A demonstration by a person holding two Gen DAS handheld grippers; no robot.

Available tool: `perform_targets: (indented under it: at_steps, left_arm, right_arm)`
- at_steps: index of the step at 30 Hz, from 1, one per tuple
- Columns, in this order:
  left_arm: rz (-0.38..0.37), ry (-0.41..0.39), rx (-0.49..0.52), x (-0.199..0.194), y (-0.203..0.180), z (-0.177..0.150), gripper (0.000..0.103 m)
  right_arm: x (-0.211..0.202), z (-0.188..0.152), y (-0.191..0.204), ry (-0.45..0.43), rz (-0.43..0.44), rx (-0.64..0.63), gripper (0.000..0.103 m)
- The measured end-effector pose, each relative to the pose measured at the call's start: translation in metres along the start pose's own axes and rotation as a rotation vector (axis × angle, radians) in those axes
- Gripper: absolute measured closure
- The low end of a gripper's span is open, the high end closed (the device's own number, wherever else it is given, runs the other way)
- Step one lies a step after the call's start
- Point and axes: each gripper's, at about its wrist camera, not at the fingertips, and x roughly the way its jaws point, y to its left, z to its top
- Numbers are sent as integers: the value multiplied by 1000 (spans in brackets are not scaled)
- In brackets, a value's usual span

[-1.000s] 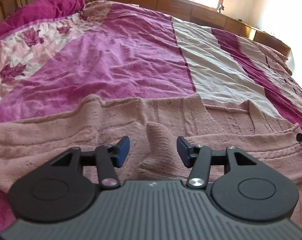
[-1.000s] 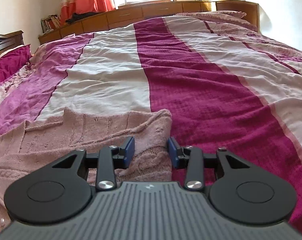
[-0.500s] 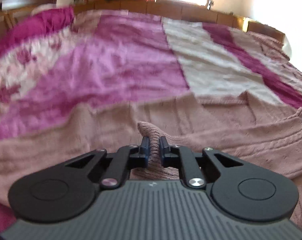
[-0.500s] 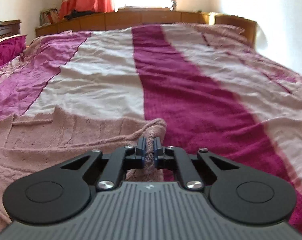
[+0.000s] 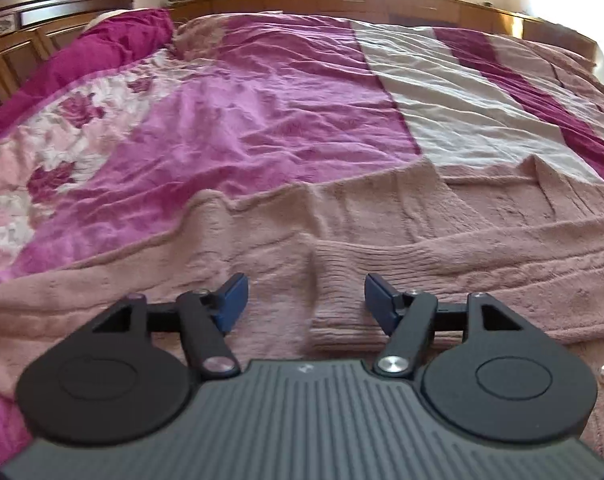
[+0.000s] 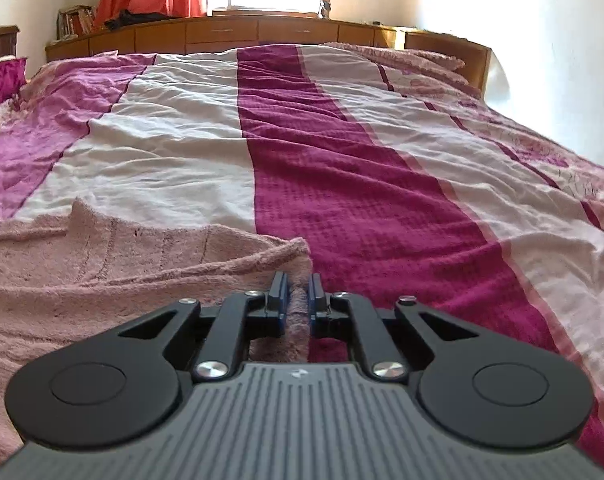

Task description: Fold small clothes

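Pink knit cardigan (image 5: 382, 240) spread flat across near edge of striped bedspread (image 6: 342, 160), ribbed cuff fold lying loose between just-opened left tongs (image 5: 305, 298), corner pinched tight in clenched right tongs (image 6: 296, 298).

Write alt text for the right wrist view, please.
The right tongs are shut on the edge of a pink knitted garment lying on a bed. Beyond it stretches a bedspread in magenta and cream stripes.
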Motion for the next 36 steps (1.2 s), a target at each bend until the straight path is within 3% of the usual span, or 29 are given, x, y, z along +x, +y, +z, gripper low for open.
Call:
perform_targets:
  at_steps: [11,15,23,28,36]
  left_arm:
    - [64,46,14,1,1,-5,36]
    - [54,50,21,-13,1,-5,37]
    - [91,80,14,-42,11,-9,37]
    - [104,104,-49,-62,33,-8,37]
    - [150,104,-142,-91,70,-8,37]
  right_arm:
    - [-71,-5,-17,46,126,64,93]
    - [-94,-21,-23,53,132,70,71]
    - [-85,-49,-17,123,143,77,70]
    - [-88,-50,-18,124,147,131,67]
    - [-126,-39,-5,79,172,129,44]
